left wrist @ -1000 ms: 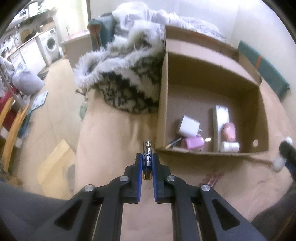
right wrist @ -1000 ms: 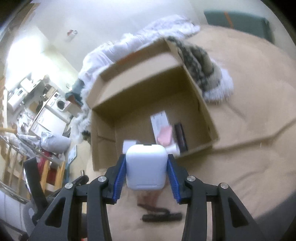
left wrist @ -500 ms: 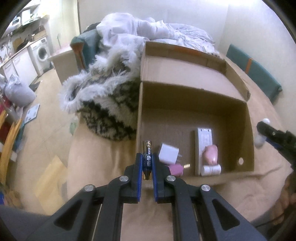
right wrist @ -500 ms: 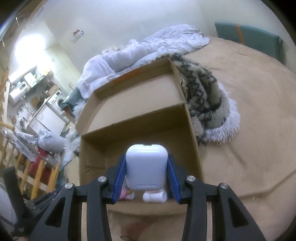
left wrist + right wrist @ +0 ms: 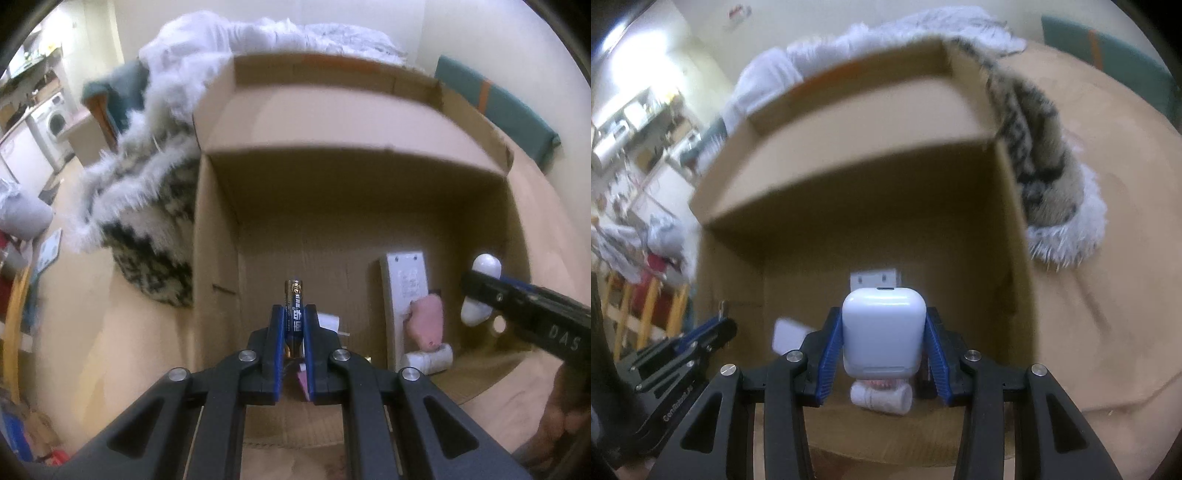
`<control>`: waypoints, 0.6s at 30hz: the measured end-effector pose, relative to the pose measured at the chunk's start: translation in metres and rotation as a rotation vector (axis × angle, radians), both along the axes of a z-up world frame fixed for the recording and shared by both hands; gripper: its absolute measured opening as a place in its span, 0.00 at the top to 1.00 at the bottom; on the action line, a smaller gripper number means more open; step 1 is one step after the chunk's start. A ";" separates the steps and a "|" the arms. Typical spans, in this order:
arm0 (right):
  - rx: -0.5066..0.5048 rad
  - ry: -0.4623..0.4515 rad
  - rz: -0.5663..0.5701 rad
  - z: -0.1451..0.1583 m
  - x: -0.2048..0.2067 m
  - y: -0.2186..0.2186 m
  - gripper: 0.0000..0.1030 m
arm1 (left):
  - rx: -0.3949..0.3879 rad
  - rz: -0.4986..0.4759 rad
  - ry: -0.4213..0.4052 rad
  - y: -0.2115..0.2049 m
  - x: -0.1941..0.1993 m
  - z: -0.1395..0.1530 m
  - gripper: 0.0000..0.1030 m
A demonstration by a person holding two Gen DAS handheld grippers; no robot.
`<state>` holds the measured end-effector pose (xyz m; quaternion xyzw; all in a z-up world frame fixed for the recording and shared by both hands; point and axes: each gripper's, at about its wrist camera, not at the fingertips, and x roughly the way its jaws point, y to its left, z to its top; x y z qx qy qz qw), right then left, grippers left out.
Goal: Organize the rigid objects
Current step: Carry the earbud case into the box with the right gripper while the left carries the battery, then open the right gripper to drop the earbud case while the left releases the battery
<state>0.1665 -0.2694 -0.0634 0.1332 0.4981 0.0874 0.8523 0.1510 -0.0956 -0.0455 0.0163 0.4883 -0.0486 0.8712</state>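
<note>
The left gripper (image 5: 294, 325) has its blue-padded fingers pinched tight on a slim blue and gold battery (image 5: 294, 308) that stands upright between them, its gold end poking above the tips; white characters run down its blue label, too small to read. It hangs over the near left part of an open brown cardboard box (image 5: 218, 266) that sits on a tan bed cover (image 5: 129, 332). On the box floor, in the left wrist view, lie a long white remote control (image 5: 404, 291), a pink rounded object (image 5: 426, 323) leaning against the remote's right side, a small white cylindrical bottle (image 5: 430, 360) lying on its side just below them, and a white square charger plug (image 5: 328, 321) partly hidden behind the fingers. That view also shows the right gripper (image 5: 480, 295) coming in from the right edge with white letters "DAS" on its black arm, and a washing machine (image 5: 55, 120) far off at the left. The right wrist view shows the right gripper (image 5: 884, 339) partly open, its blue pads pressed on both sides of a smooth white rounded earbud case (image 5: 882, 332), held over the box's near right part above the bottle (image 5: 881, 397). Only here does the left gripper's black arm (image 5: 676, 373) show its side, printed with small white lettering that looks like "GenRobot". A black and white fluffy blanket (image 5: 1056, 177) lies against the box's outer wall.
</note>
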 end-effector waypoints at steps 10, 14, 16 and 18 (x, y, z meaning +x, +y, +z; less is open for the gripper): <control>0.012 0.123 -0.020 -0.027 0.006 -0.002 0.56 | 0.023 0.004 0.038 -0.004 0.003 -0.032 0.91; 0.018 0.148 -0.029 -0.033 0.006 -0.005 0.56 | 0.023 -0.003 0.038 -0.007 0.000 -0.034 0.91; 0.002 0.155 -0.025 -0.034 0.005 -0.003 0.56 | 0.023 -0.005 0.046 -0.008 0.000 -0.037 0.91; 0.002 0.165 -0.025 -0.037 0.006 -0.002 0.56 | 0.025 -0.003 0.051 -0.008 0.000 -0.038 0.91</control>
